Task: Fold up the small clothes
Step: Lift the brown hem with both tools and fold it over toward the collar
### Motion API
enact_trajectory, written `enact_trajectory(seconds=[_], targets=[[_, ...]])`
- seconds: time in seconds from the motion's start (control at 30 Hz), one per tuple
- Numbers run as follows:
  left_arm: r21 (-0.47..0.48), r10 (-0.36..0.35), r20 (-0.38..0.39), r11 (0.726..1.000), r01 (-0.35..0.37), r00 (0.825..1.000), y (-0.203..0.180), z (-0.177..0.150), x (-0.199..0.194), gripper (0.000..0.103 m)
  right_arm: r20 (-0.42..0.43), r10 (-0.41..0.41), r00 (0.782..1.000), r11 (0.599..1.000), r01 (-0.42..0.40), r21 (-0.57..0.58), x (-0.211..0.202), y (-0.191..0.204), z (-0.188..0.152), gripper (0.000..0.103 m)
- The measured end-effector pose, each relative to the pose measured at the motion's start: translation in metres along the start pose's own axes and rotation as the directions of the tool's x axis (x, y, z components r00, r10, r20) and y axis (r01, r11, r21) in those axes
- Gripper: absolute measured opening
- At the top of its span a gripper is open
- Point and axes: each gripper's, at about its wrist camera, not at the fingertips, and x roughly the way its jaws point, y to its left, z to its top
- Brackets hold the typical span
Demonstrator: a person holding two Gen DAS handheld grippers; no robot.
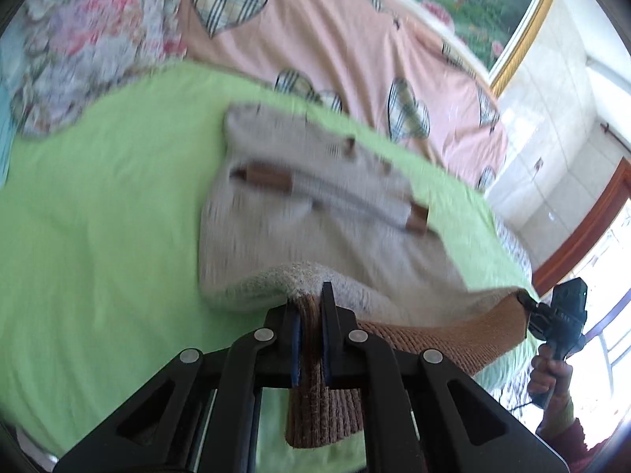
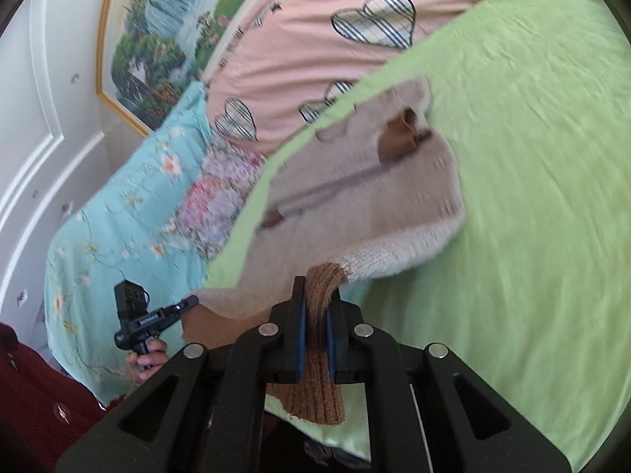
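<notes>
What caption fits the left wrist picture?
Left tongs pinch the beige sweater's brown hem above the green sheet.

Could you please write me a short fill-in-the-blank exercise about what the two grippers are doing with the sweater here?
1. The left gripper is shut on the sweater's ____ ribbed hem.
2. The beige sweater lies on a ____ sheet.
3. The pink cover carries plaid ____ shapes.
4. The right gripper is ____ on the same hem.

Missing words: brown; green; heart; shut
</notes>
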Motion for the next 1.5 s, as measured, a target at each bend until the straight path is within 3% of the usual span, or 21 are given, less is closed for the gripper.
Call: enact_trajectory(seconds=[0.23,0.5,0.67,0.97,1.1,1.23,1.33,1.43,1.5], targets=[[0.017,0.027,0.109,0.999,-0.029,0.994,-0.01,0.097,0.04,0.006,0.07,-0.041,0.997,0.997,0.046,-0.065,0.047,0.011,0.086,0.009],[0.037,0.121,0.091,0.992,-0.125,0.988,-0.008,0.199,0.141,0.006,0.133,-0.188,0.973,0.977,0.199,-0.078,0.122,-0.001,0.188,0.009],[0.015,0.179,0.048,0.984,-0.18,0.983,0.012,0.225,0.203,0.006,0.097,-0.248,0.964,0.964,0.255,-0.07,0.179,-0.029,0.231,0.009],[-0.035,0.257,-0.051,0.965,-0.258,0.965,0.064,0.228,0.29,0.006,0.011,-0.347,0.938,0.938,0.347,-0.015,0.25,-0.097,0.246,0.009],[-0.012,0.276,-0.058,0.961,-0.277,0.959,0.068,0.219,0.304,0.012,-0.031,-0.361,0.932,0.932,0.361,0.003,0.266,-0.114,0.241,0.013],[0.013,0.236,-0.08,0.972,-0.236,0.969,0.059,0.207,0.283,0.02,-0.031,-0.339,0.94,0.939,0.34,0.045,0.254,-0.115,0.236,0.019],[0.067,0.183,-0.088,0.982,-0.178,0.979,0.04,0.184,0.256,0.026,0.031,-0.331,0.943,0.943,0.331,0.029,0.221,-0.097,0.225,0.033],[0.144,0.111,-0.129,0.985,-0.092,0.986,0.012,0.154,0.242,0.035,0.051,-0.311,0.949,0.948,0.313,-0.047,0.203,-0.071,0.208,0.037],[0.216,0.074,-0.181,0.976,-0.033,0.981,-0.015,0.133,0.25,0.041,-0.01,-0.248,0.969,0.957,0.243,-0.161,0.211,-0.047,0.191,0.037]])
